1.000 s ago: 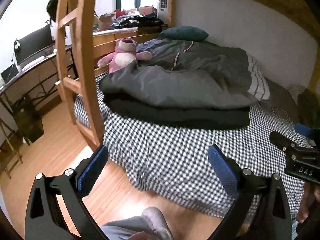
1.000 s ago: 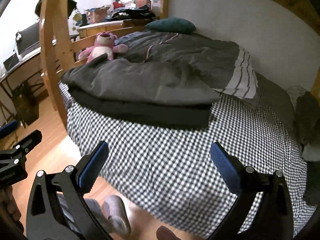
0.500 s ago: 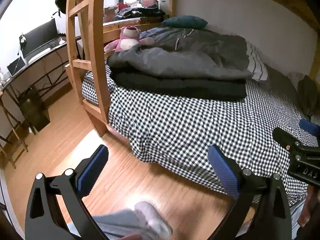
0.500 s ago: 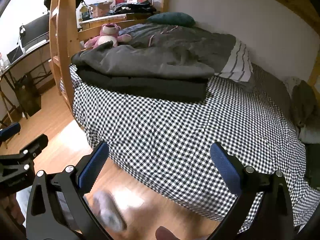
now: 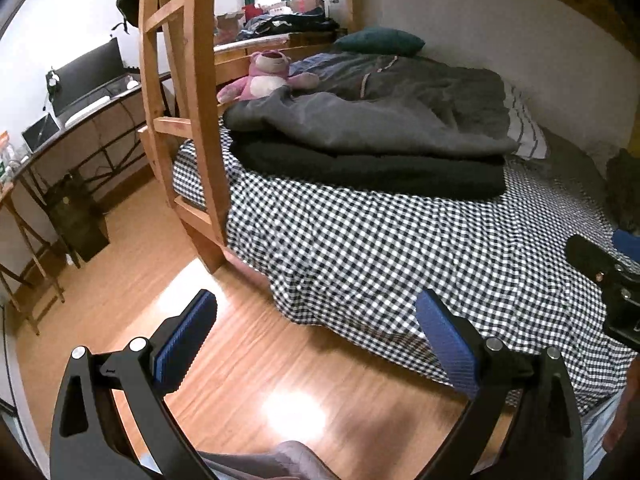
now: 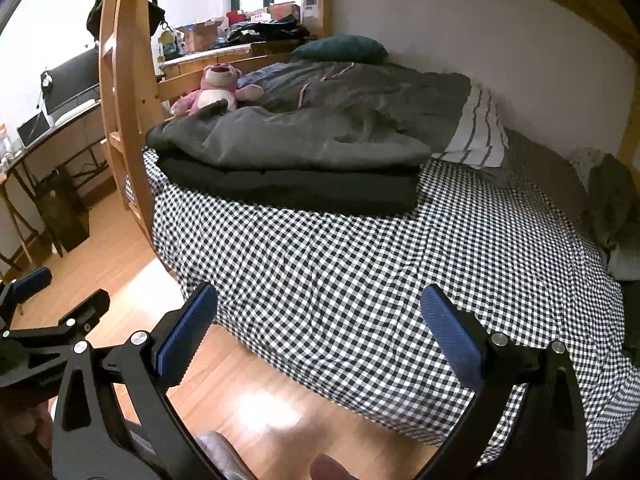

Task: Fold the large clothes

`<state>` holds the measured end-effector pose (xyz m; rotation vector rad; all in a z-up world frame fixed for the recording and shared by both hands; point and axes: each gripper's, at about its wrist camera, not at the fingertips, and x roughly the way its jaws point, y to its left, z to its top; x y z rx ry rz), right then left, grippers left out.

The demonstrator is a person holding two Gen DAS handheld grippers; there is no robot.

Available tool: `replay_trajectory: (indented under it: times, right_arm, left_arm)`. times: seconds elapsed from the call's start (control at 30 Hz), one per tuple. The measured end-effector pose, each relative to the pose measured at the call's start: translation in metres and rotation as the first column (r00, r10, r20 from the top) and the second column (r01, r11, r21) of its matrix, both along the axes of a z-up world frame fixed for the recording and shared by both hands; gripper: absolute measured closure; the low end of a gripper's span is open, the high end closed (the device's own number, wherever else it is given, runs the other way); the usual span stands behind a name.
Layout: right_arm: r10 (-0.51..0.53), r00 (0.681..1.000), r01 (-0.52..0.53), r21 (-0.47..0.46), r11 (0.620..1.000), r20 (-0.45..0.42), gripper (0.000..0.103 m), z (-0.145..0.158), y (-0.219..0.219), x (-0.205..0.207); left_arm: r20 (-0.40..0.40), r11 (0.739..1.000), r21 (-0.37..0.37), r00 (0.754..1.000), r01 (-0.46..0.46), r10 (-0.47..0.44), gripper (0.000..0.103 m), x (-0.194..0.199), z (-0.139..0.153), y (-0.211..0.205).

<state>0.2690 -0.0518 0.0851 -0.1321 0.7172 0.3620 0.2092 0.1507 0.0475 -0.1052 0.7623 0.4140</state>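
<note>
A folded stack lies on the checked bed sheet: a grey garment on top of a black one. It also shows in the right wrist view, grey over black. My left gripper is open and empty, held over the wood floor in front of the bed edge. My right gripper is open and empty, over the bed's near edge. Both stand well back from the stack. The right gripper's body shows at the left wrist view's right edge.
A wooden bunk ladder stands at the bed's left corner. A pink plush toy, a grey duvet and a dark green pillow lie behind the stack. More dark clothes sit at the bed's right end. A desk with a monitor stands left.
Both grippers have pulled back and away from the bed; the folded stack now looks farther off and more wood floor shows. The jaws stayed open.
</note>
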Motion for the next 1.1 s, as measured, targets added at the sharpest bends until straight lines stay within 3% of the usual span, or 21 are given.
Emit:
replay_trajectory:
  times: [1.1]
  right_arm:
    - [0.037, 0.999, -0.037, -0.049, 0.998, 0.008, 0.003, -0.0053, 0.0013, 0.0009]
  left_arm:
    - [-0.028, 1.000, 0.027, 1.000, 0.009, -0.008, 0.005, 0.0036, -0.0030, 0.0059]
